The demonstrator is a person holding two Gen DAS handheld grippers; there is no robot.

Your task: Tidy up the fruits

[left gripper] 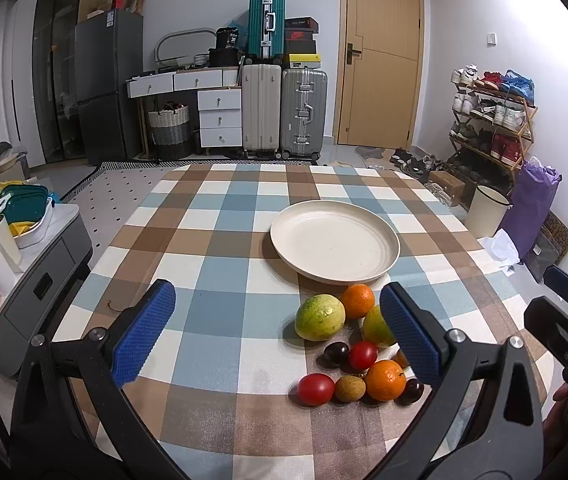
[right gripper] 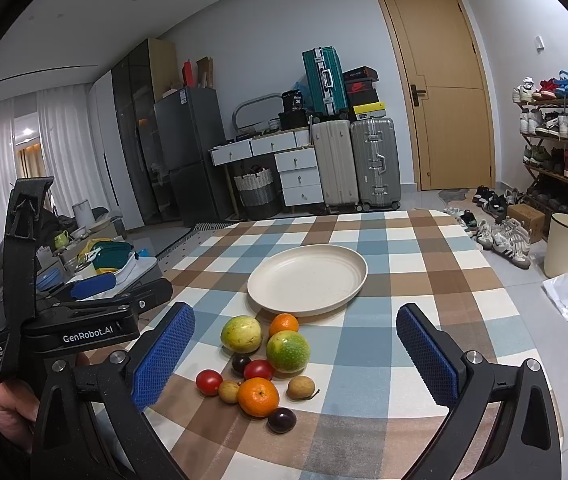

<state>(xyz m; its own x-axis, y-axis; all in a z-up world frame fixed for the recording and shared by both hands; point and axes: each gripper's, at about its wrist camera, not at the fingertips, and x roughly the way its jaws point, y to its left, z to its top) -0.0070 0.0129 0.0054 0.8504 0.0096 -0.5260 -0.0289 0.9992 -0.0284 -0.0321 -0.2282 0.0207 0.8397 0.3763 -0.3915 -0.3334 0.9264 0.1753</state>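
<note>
Fruits [right gripper: 262, 364]: all loose on tablecloth [right gripper: 364, 420] | plate [right gripper: 308, 280] bare | 0 sorted | left gripper [left gripper: 276, 336], right gripper [right gripper: 296, 356] jaws spread, holding nothing

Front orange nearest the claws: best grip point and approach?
Grip the front orange across its widest middle, coming from above. It is round, and a longan and dark plum crowd its sides. Right claw is open wide.
</note>
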